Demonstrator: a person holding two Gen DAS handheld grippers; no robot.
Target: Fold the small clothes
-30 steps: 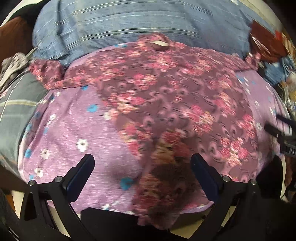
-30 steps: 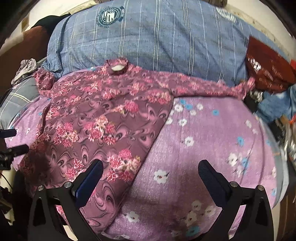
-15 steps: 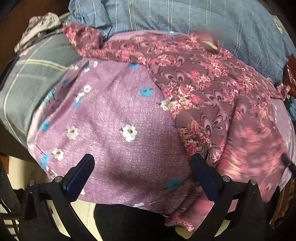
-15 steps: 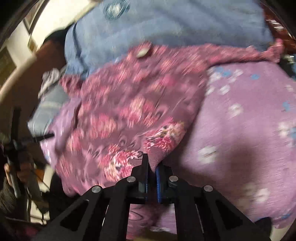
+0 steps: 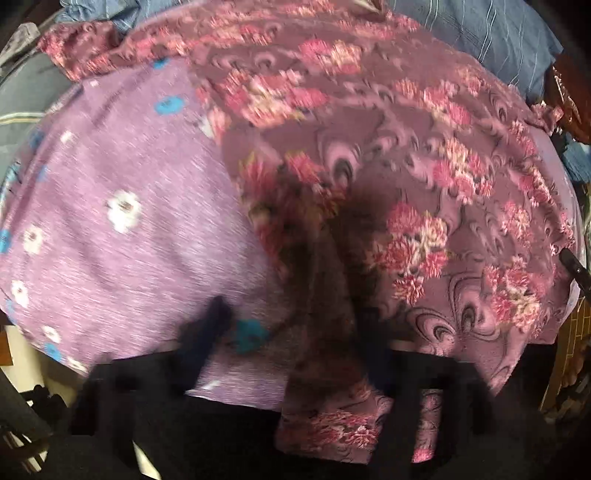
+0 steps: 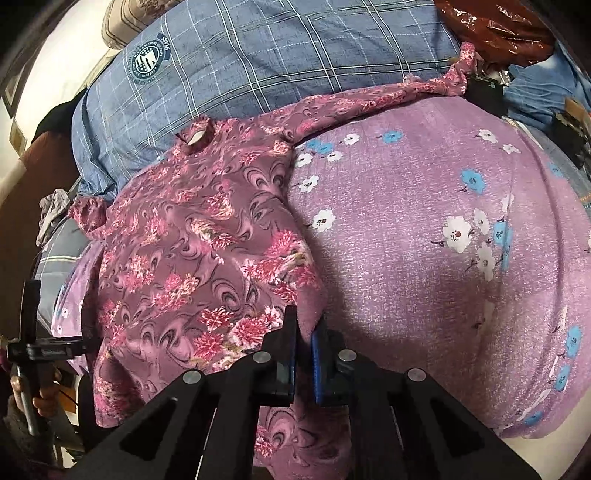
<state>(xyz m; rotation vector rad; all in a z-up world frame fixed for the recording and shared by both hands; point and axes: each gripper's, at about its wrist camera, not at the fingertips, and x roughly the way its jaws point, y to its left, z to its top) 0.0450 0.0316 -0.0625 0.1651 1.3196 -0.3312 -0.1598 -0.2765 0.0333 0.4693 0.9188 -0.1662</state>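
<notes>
A small maroon dress with pink flowers (image 6: 207,236) lies spread on a lilac flowered cloth (image 6: 424,229), collar at the far end, sleeves out to both sides. My right gripper (image 6: 303,332) is shut on the dress's right hem edge near the front. In the left wrist view the dress (image 5: 406,177) fills the right half over the lilac cloth (image 5: 110,221). My left gripper (image 5: 295,321) is blurred; its fingers (image 5: 212,325) stand apart around the dress's near left hem, which hangs between them.
A blue checked blanket (image 6: 258,66) lies behind the dress. A grey striped cloth (image 6: 59,251) sits at the left, a reddish-brown plastic bag (image 6: 491,29) at the back right. The surface's front edge is just under both grippers.
My left gripper has swung right onto the dress's near hem and its fingers have come closer together. My right gripper stays shut on the right hem edge and has steadied.
</notes>
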